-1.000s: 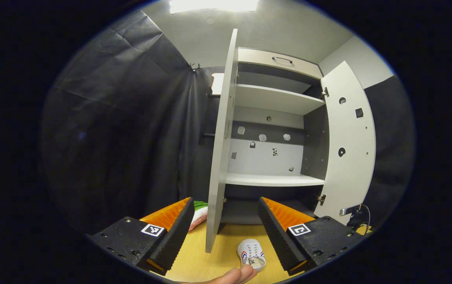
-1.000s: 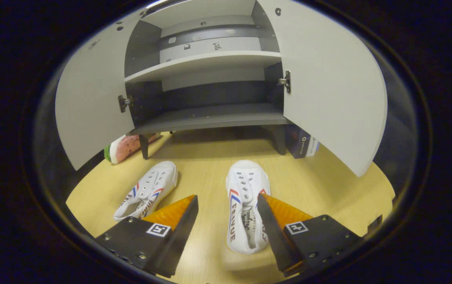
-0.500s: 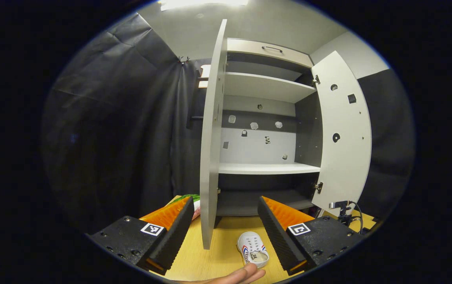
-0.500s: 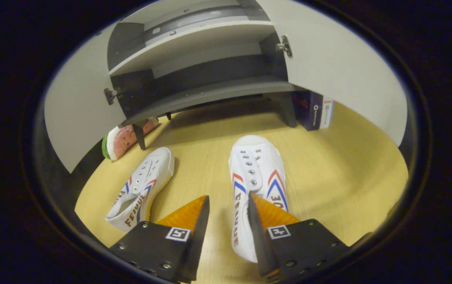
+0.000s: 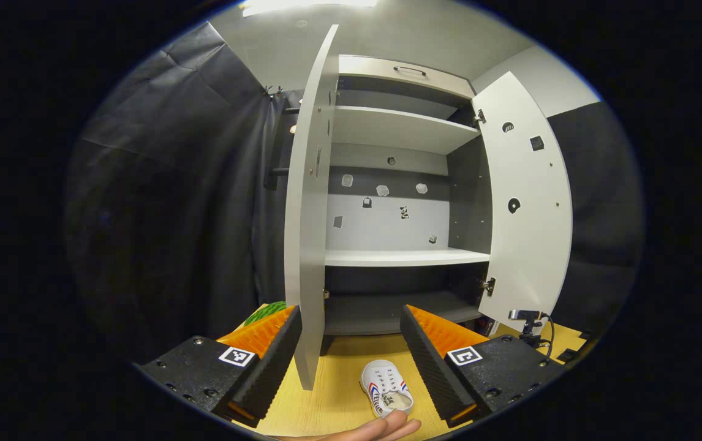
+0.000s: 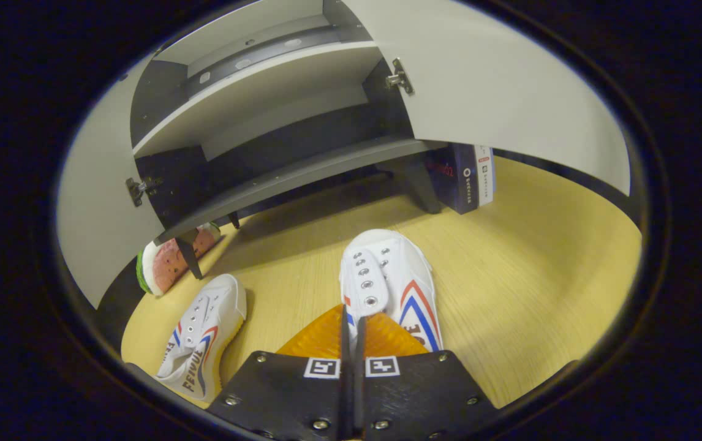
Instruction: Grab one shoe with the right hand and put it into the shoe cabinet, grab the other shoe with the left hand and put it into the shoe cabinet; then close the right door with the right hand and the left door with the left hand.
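White canvas shoe (image 6: pixel 388 288) sits pinched at its collar between my right tongs (image 6: pixel 351 331), fingers nearly together on it, resting on the table (image 6: pixel 528 288). My left tongs (image 5: pixel 348 349) hang apart before the shoe cabinet (image 5: pixel 400 257), both doors open; second shoe (image 6: pixel 201 340) lies alongside.

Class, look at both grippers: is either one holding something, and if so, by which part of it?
The right gripper has its fingers pinched on the right shoe, at the tongue near the opening. The left gripper is open and holds nothing.
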